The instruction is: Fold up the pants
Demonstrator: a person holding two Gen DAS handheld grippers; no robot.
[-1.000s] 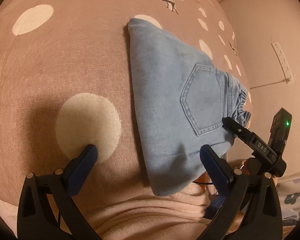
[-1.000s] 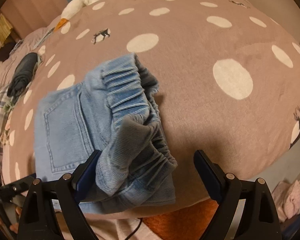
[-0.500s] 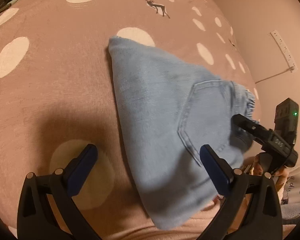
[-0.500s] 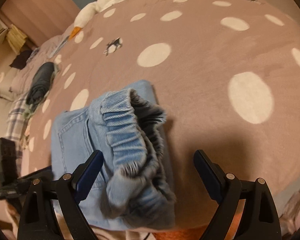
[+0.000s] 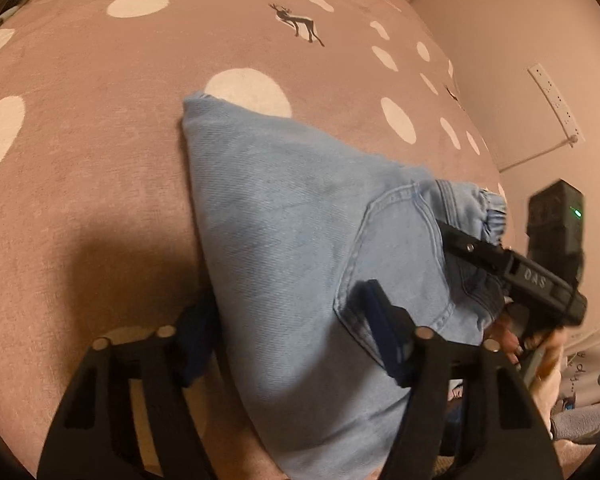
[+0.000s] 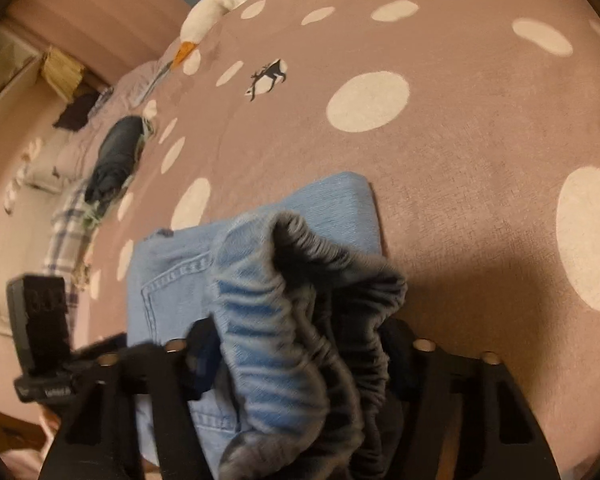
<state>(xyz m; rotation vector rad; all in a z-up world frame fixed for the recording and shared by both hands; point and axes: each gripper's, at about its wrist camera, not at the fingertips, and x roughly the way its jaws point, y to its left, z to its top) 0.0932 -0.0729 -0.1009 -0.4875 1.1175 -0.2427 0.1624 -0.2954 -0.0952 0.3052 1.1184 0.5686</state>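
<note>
The light blue denim pants (image 5: 300, 240) lie folded on the pink dotted blanket (image 5: 100, 120), back pocket up. My left gripper (image 5: 292, 332) is closing around the near folded edge, one finger on each side of the cloth. In the right wrist view the pants (image 6: 180, 280) show their elastic waistband (image 6: 300, 300), bunched up between the fingers of my right gripper (image 6: 296, 344). The right gripper also shows in the left wrist view (image 5: 512, 272) at the waistband end. The left gripper's body shows at the left of the right wrist view (image 6: 44, 340).
A dark folded garment (image 6: 116, 156) and a plaid cloth (image 6: 66, 220) lie at the far left of the bed. A white goose plush (image 6: 220, 4) lies at the far edge. A wall with a power strip (image 5: 552, 104) is on the right.
Both grippers moved forward onto the pants and their fingers narrowed around the cloth. The left now straddles the folded edge; the right has closed in on the waistband, which has lifted and bunched.
</note>
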